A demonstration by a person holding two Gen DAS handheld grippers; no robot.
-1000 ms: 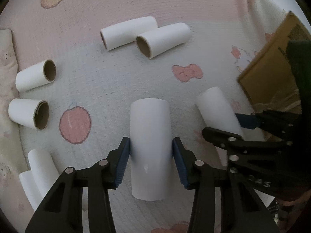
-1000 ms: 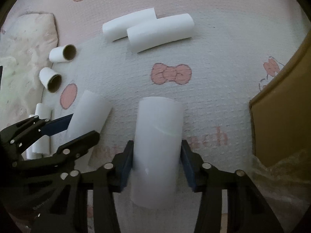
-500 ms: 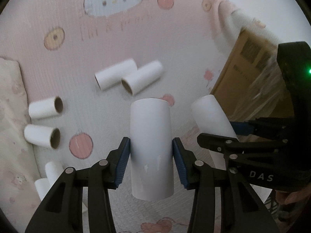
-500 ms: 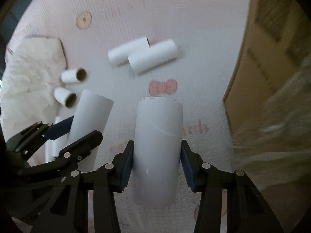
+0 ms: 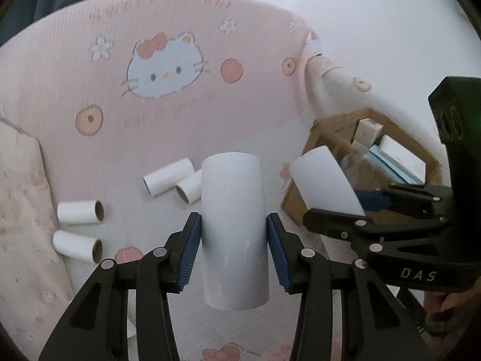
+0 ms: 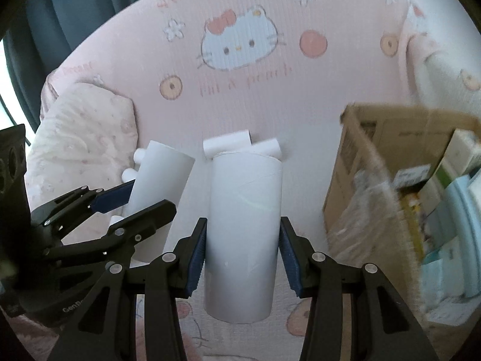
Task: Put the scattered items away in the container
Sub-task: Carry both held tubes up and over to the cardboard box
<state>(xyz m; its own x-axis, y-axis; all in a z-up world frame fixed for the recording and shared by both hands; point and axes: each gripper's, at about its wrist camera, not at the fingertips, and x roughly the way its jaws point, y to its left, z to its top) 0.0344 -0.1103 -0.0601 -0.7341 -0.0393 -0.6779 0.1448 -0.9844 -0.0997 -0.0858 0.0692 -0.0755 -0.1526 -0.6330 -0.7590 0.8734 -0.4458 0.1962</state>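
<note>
My left gripper (image 5: 233,251) is shut on a white paper tube (image 5: 234,228), held up off the pink bed sheet. My right gripper (image 6: 243,255) is shut on a second white tube (image 6: 245,234), also in the air. In the left wrist view the right gripper (image 5: 339,207) holds its tube (image 5: 323,180) just in front of the cardboard box (image 5: 300,198). Seen from the right wrist, the box (image 6: 360,162) stands open at the right. Several more tubes lie on the sheet: a pair (image 5: 168,176) in the middle and two (image 5: 79,212) at the left.
The box holds cartons and plastic wrap (image 6: 369,207). A cream pillow (image 6: 81,138) lies at the left of the bed. A dark curtain (image 6: 75,9) hangs behind. A person's fingers (image 5: 448,300) hold the right gripper's handle.
Both grippers have risen with their tubes and tilted up, so the tubes on the sheet look smaller and the cat print and the box's open top have come into view.
</note>
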